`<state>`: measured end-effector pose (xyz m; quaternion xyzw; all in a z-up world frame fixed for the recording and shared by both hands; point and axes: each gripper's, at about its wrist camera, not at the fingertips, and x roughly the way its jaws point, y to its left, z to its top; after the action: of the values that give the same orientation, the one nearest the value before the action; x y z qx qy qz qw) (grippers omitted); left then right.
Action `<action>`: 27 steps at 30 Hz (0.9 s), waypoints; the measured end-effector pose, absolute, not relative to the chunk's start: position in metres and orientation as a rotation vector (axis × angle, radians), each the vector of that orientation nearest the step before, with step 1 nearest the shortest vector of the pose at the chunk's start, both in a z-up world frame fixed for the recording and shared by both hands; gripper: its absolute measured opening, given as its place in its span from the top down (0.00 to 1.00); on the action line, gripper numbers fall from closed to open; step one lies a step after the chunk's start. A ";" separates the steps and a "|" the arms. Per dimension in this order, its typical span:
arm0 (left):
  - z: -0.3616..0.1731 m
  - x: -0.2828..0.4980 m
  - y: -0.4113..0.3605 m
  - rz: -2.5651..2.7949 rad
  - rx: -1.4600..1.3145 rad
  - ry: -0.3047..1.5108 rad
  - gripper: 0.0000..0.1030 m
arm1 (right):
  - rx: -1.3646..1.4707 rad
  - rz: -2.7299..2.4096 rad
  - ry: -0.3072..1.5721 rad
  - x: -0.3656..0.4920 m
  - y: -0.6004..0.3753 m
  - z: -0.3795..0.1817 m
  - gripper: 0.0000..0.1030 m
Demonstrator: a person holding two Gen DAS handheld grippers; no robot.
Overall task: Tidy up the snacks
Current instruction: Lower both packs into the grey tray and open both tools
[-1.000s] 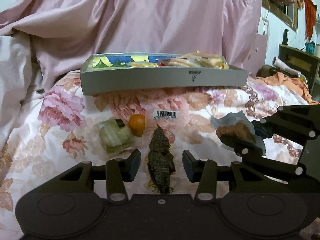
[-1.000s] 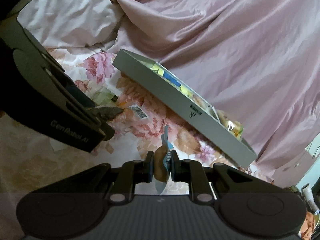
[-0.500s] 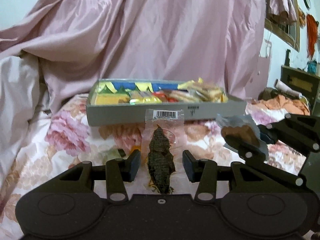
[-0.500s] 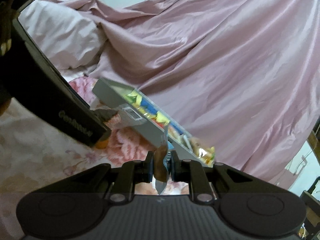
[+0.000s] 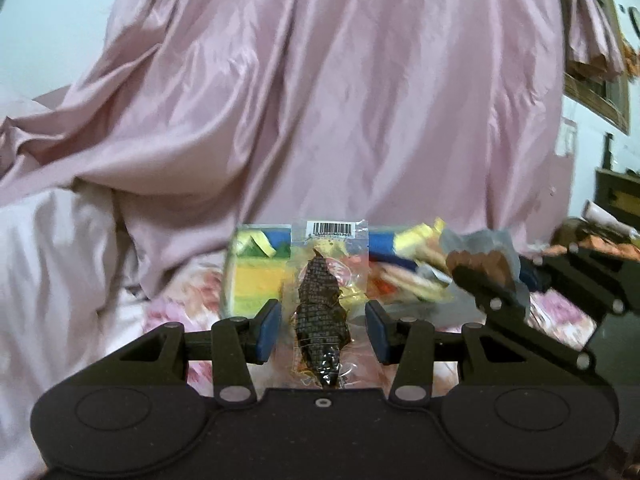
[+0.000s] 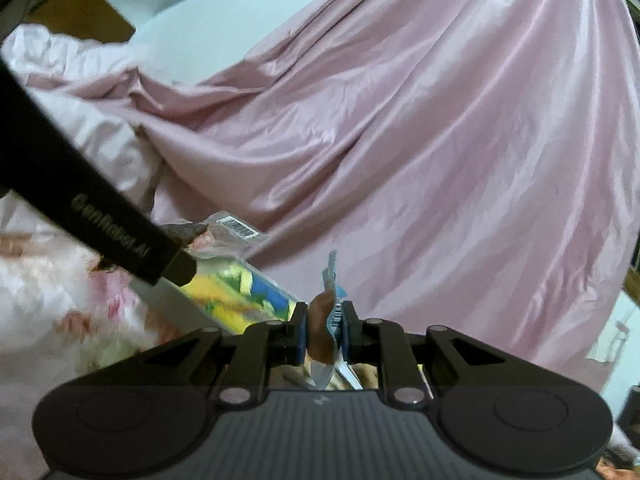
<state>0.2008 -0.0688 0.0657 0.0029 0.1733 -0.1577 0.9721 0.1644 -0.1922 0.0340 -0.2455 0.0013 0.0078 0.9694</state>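
We are carrying two snacks to the box, which sits on the bed just in front of us and is already full of bright packs.

The left tongs stand quite wide. The dark snack in its clear pack hangs in the air between them, so we think the pads pinch the pack by its side edges. The right tongs are pressed tight on a brown snack in a blue and clear wrapper.

To do this well, we should bring each snack low over a free spot in the box before letting go. The clear pack looks slippery and the grip on it is thin, so we should move it slowly. The two tongs are close together, so one should go first.

Much is blurry. We cannot see a free spot in the box. The tongs hide its near wall in the left view. The big pink cloth hides what is behind.
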 end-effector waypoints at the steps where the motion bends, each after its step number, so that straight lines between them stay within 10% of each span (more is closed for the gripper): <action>1: 0.069 0.206 -0.068 -0.311 0.003 0.353 0.54 | -0.479 0.028 -0.009 0.169 -0.193 0.035 0.83; 22: 0.060 0.343 -0.080 -0.147 -0.116 0.531 0.53 | -0.006 0.144 0.006 0.260 -0.235 0.023 0.82; 27: 0.048 0.352 -0.082 -0.134 -0.202 0.584 0.53 | 0.032 0.111 0.056 0.272 -0.245 0.019 0.68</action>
<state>0.3517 -0.0819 0.0477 -0.0991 0.2870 -0.0660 0.9505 0.2720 -0.2447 0.0195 0.0159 0.0278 0.0556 0.9979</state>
